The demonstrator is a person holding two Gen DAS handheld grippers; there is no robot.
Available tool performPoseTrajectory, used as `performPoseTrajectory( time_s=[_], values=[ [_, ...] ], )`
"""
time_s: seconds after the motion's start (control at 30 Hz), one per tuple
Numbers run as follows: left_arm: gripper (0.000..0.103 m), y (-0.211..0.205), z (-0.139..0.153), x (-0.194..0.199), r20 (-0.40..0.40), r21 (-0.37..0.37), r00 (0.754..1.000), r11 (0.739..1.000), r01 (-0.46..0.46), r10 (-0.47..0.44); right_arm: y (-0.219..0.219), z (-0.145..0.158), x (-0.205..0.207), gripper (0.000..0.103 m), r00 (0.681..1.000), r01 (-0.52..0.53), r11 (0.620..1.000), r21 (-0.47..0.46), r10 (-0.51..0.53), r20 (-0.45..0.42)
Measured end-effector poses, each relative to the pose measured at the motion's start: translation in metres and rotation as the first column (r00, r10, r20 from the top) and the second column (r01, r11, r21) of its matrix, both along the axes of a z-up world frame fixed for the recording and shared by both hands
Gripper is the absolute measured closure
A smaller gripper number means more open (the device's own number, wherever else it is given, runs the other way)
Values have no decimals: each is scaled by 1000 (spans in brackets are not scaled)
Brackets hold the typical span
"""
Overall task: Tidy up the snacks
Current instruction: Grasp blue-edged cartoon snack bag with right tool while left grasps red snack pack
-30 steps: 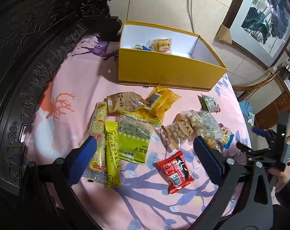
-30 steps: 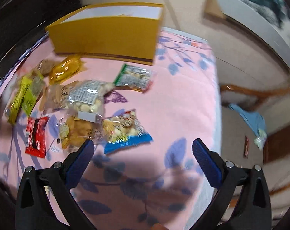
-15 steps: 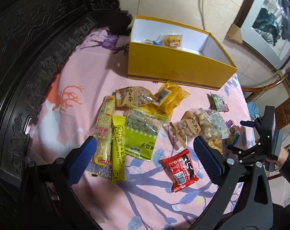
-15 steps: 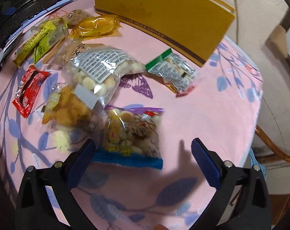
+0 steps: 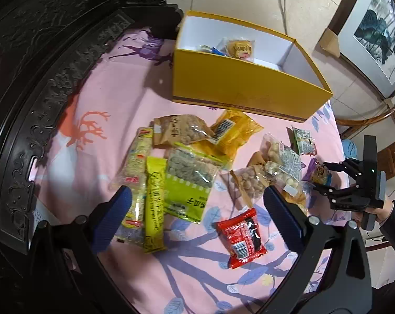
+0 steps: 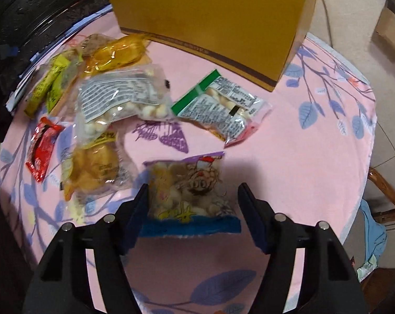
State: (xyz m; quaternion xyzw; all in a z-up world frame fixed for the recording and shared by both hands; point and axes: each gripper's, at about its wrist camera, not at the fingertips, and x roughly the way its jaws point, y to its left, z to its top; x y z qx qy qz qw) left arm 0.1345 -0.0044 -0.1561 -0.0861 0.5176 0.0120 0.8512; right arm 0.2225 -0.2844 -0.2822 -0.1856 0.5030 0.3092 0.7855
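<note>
Several snack packets lie on a pink cloth [image 5: 98,89]. A yellow box [image 5: 239,86] at the back holds a few packets. My right gripper [image 6: 192,198] is open, its jaws on either side of a purple and blue cartoon snack bag [image 6: 189,191] lying flat on the cloth. The bag also shows in the left wrist view [image 5: 319,174], with the right gripper [image 5: 325,180] over it. My left gripper [image 5: 194,209] is open and empty above a green packet [image 5: 189,185], a yellow stick pack [image 5: 154,206] and a red packet [image 5: 239,238].
A carved dark wooden frame [image 5: 40,91] borders the cloth on the left. A green-edged packet [image 6: 221,104] and a clear bag of white balls [image 6: 121,99] lie between the right gripper and the box [image 6: 218,23]. The cloth's right edge drops to a tiled floor and a wooden chair [image 6: 388,193].
My right gripper has moved forward and down over the cartoon bag, which now sits between its jaws. The jaws stand narrower than before. My left gripper has drifted slightly closer to the packets.
</note>
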Motion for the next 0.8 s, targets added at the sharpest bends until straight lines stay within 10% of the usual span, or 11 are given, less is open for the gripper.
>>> performPoseTrajectory(
  time_s=[0.27,0.6,0.8],
  values=[
    [2,-16,-14,0,-41,31,997,997,71,-70,0,3,-15,55,993,117,993,-8,-117,10],
    [2,-71,-61,-12,-213,-23,949,972,234,-234,-39,24,-70,54,877,480,856,192,-468,-109],
    [2,-81,-88,-10,-291,-71,952,994,79,-96,-34,41,-96,54,851,523,807,275,-508,-132]
  ],
)
